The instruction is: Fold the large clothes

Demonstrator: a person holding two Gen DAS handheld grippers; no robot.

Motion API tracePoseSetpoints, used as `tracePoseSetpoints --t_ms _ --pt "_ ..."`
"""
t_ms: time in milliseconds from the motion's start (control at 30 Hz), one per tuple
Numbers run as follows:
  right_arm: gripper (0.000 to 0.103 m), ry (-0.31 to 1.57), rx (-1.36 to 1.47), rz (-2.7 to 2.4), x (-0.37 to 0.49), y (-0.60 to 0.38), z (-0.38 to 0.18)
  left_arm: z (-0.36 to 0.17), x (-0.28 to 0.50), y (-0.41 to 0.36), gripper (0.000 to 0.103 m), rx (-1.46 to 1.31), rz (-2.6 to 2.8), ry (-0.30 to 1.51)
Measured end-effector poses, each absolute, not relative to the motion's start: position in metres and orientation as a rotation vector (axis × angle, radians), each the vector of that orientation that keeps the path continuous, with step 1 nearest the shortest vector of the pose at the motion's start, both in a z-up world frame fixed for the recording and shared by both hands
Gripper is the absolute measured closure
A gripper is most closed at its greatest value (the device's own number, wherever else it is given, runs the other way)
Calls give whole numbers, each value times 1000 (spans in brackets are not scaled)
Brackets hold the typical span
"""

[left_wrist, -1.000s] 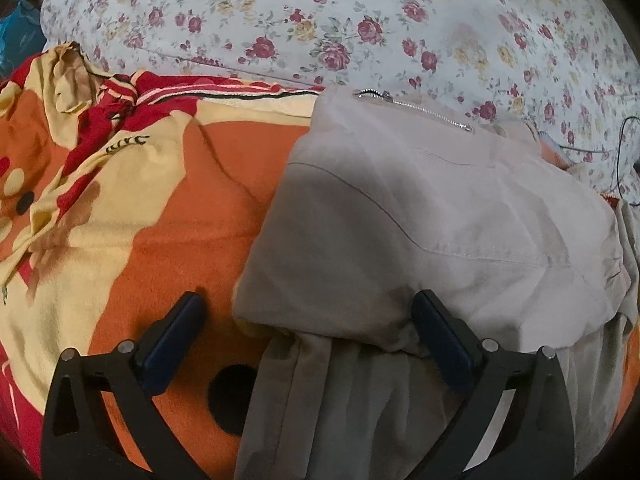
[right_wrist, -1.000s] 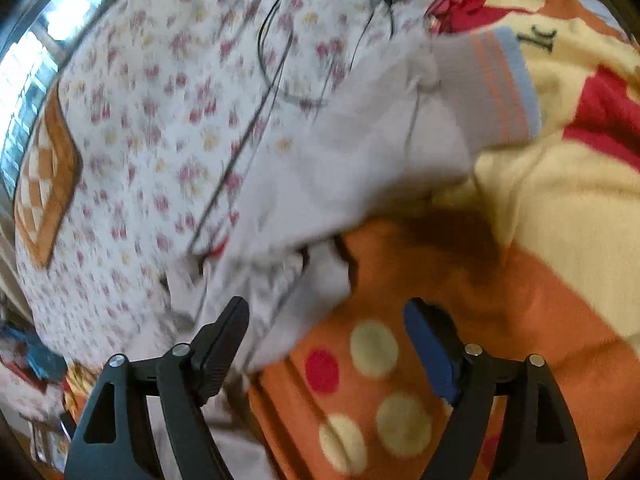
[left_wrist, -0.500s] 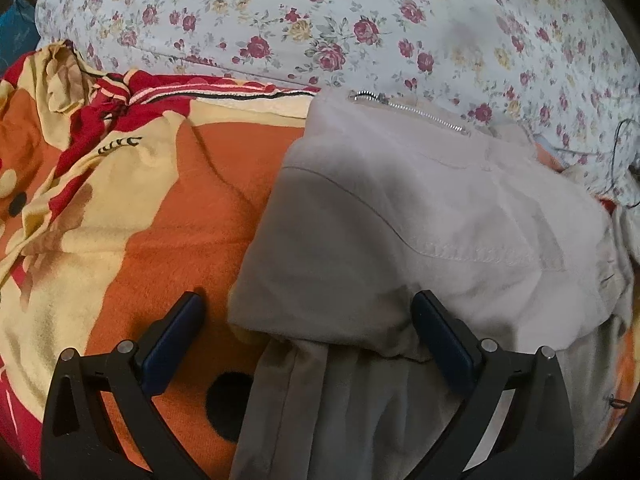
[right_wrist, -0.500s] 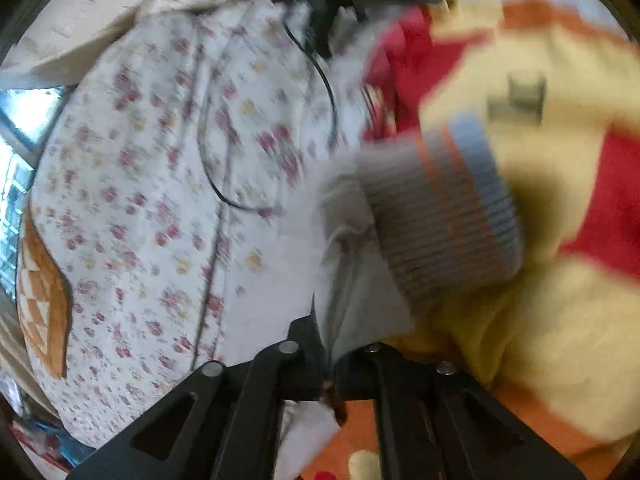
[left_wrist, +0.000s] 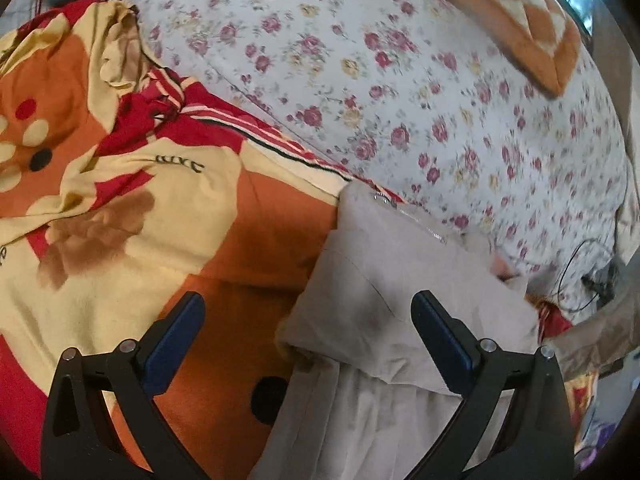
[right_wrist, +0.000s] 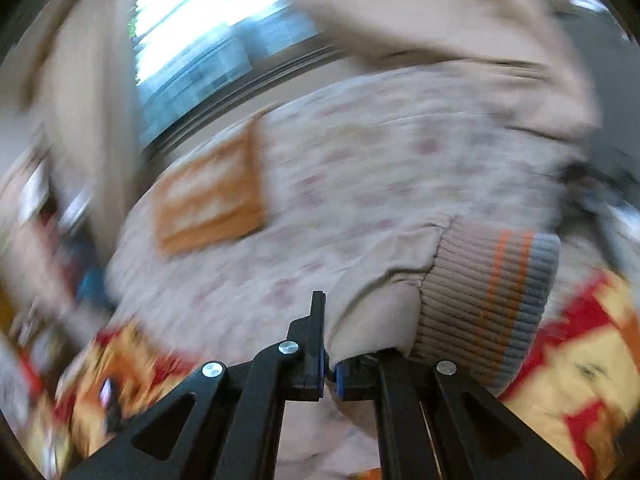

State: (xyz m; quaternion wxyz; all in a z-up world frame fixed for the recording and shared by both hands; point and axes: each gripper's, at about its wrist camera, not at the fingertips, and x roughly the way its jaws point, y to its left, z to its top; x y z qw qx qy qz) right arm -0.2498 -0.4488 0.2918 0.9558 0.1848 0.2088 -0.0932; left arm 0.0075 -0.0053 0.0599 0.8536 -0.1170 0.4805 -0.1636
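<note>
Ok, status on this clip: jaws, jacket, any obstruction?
Right gripper shut on beige jacket by its sleeve, near striped cuff. Left gripper open over folded body. No obstruction seen; right view blurred.

The right gripper [right_wrist: 329, 376] has clamped the beige jacket sleeve with ribbed striped cuff [right_wrist: 484, 300] and lifted it. A bright window [right_wrist: 208, 36] now fills the upper left.

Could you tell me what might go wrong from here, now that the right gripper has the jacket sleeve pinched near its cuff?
1. The right gripper has its jaws shut on only a thin edge of the sleeve beside the ribbed cuff; the fabric could slip out.
2. The left gripper is open over the folded jacket, not holding it, so pulling the sleeve may undo the fold.
3. A black cable lies near the jacket's far edge and might snag.
</note>
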Motion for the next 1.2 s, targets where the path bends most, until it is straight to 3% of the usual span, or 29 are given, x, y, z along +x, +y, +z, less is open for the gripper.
tracePoseSetpoints --t_ms 133,233,300,367,433,500,667,867,1100,1200 --pt "100 582 321 8 -167 -371 266 68 9 5 0 -272 -339 979" --pt "99 699 323 107 -114 -312 214 67 14 8 0 -323 -356 988" --pt "88 774 341 149 -83 -277 167 66 17 8 0 -340 -382 1000" --pt "47 929 361 204 -59 -250 120 65 18 4 0 -349 -413 1009" --pt "46 1036 373 217 -56 -238 93 67 16 0 0 -354 -444 1008" --pt "46 1010 328 213 -77 -240 93 70 13 -6 0 -352 -484 1002" --pt "27 915 240 63 -154 -292 120 71 3 -23 0 -323 -541 996" --pt "26 875 426 61 -163 -332 117 65 7 -15 0 -362 -493 1017" --pt "26 930 751 51 -76 -308 70 75 24 17 0 -453 -444 970" --pt "27 848 779 281 -57 -271 93 78 28 24 0 -470 -440 948"
